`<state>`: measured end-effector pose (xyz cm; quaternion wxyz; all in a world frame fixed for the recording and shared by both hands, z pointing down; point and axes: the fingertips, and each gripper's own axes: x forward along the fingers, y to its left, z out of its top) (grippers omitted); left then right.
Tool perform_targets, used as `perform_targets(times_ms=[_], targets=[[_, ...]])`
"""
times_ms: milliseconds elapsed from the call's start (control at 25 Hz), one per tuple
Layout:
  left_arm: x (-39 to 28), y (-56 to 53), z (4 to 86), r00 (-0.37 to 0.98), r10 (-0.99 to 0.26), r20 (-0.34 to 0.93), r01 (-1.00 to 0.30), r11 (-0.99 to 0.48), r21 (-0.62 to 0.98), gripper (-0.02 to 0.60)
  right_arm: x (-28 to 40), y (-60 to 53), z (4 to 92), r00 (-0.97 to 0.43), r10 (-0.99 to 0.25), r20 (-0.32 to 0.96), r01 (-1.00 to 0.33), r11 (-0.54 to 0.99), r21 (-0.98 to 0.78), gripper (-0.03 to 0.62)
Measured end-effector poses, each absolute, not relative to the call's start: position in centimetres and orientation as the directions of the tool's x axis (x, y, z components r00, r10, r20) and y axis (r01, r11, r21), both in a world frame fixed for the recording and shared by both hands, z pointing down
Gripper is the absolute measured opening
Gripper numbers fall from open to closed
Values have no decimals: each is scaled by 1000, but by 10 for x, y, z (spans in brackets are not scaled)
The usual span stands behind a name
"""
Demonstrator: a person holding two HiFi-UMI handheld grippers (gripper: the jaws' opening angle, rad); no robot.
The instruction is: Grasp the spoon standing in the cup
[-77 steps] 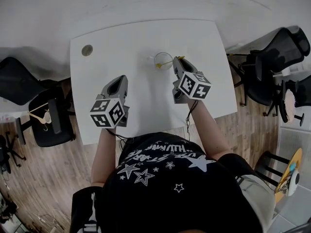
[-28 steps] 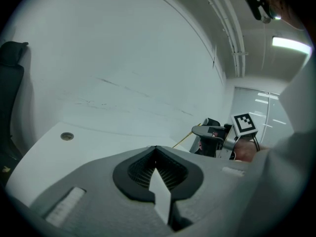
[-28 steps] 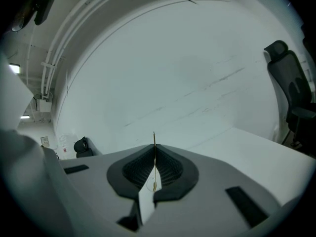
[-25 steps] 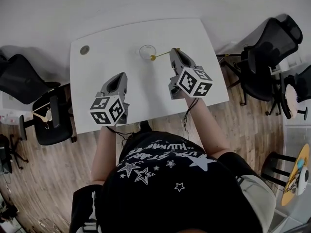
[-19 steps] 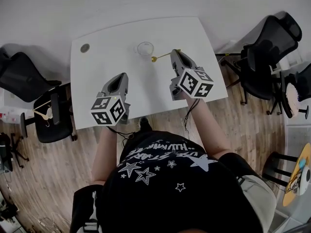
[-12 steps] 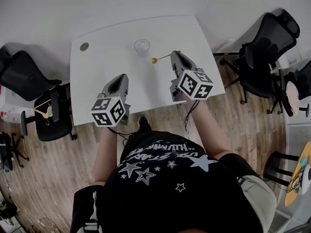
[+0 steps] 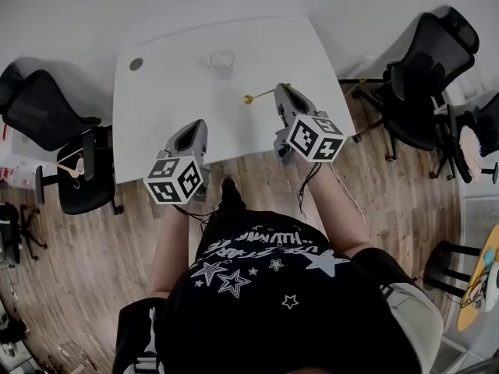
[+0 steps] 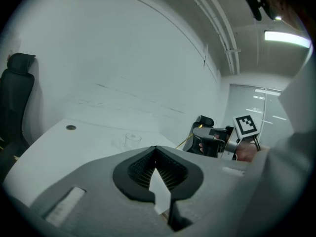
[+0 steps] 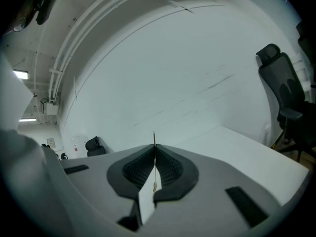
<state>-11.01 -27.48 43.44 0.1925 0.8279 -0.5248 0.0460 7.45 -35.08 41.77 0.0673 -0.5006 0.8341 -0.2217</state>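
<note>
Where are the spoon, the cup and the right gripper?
spoon (image 7: 249,98), head view, on its bowl.
cup (image 7: 222,60), head view, on its middle, seen from above.
right gripper (image 9: 154,149), right gripper view, between its jaws, shut on the spoon's handle.

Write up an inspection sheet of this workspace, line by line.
Surface: white table, mostly bare.
Job's things: clear glass cup upright, no spoon in it; thin gold spoon apart from the cup, over the table.
Clutter: small round grey disc near the far left corner.
Grippers: right gripper shut on the spoon's handle; left gripper shut, empty.
Cables: black cable hangs from the right gripper.
Surroundings: black office chairs on both sides, wooden floor.
</note>
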Motion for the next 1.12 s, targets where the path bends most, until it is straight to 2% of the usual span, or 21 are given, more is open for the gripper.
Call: perform_targets(times_ms=[520, 1120], targets=[[-89, -192, 435, 437, -850, 295, -893, -370, 255, 6, 108, -262, 428, -493, -862, 115, -799, 396, -453, 15], [-77, -134, 440, 415, -863, 287, -900, -341, 273, 6, 116, -210, 432, -514, -846, 137, -813, 430, -393, 14]])
